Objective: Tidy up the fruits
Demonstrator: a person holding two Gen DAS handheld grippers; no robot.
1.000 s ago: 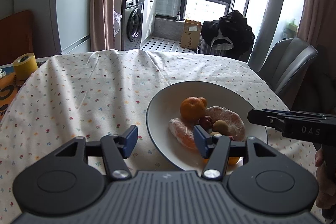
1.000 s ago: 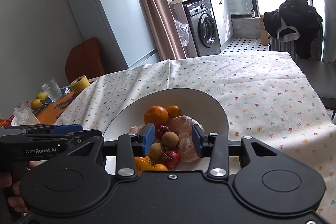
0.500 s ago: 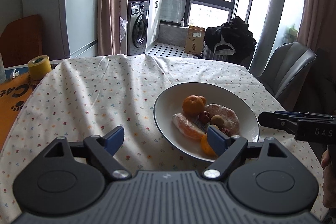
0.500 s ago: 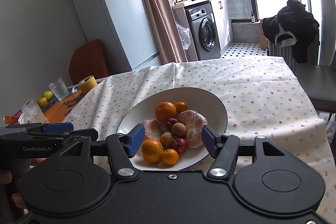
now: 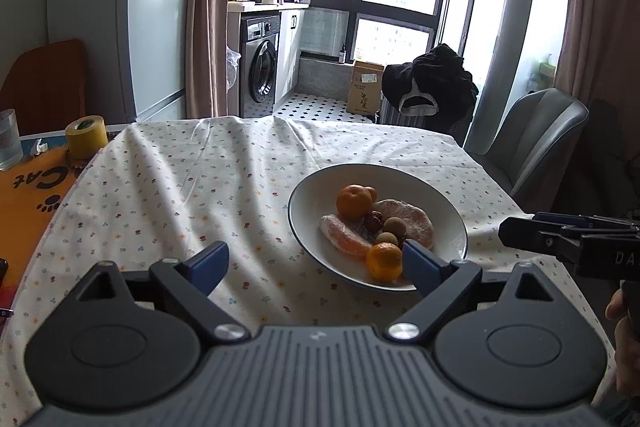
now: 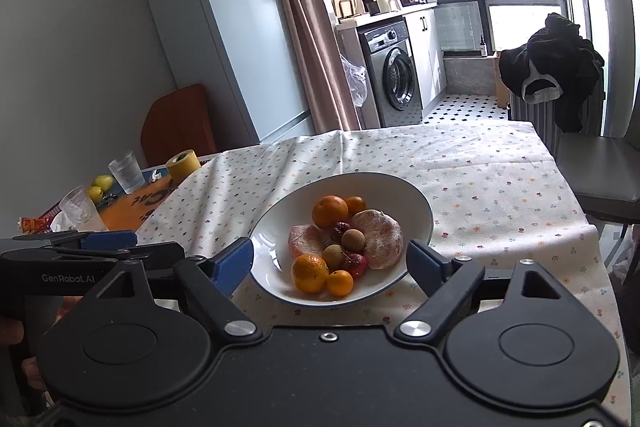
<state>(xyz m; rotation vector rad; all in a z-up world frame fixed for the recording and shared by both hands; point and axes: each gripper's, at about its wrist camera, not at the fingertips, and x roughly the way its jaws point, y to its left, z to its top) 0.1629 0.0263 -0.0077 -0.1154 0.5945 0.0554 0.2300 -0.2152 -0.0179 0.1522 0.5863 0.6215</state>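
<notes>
Left hand-held gripper (image 5: 314, 265): jaws spread wide, nothing held, raised above the worktop (image 5: 180, 187) near the bowl's near rim. Right hand-held gripper (image 6: 330, 261): likewise wide open and empty, the bowl (image 6: 416, 203) framed between its fingers. Fruits (image 6: 340, 239) are heaped in the bowl: oranges, peeled citrus, small brown and red pieces. Noted at the worktop's left end: tape roll (image 6: 183, 164), two glasses (image 6: 126, 171), orange mat (image 5: 28, 195). A grey chair (image 5: 536, 143) is set beside the far right.

The left gripper (image 6: 72, 277) carries "GenRobot.AI" on its side, the right gripper (image 5: 576, 247) shows the letters "DA" at the frame edge, and the orange mat (image 5: 36, 187) reads "Cat" upside down beside a paw print.
</notes>
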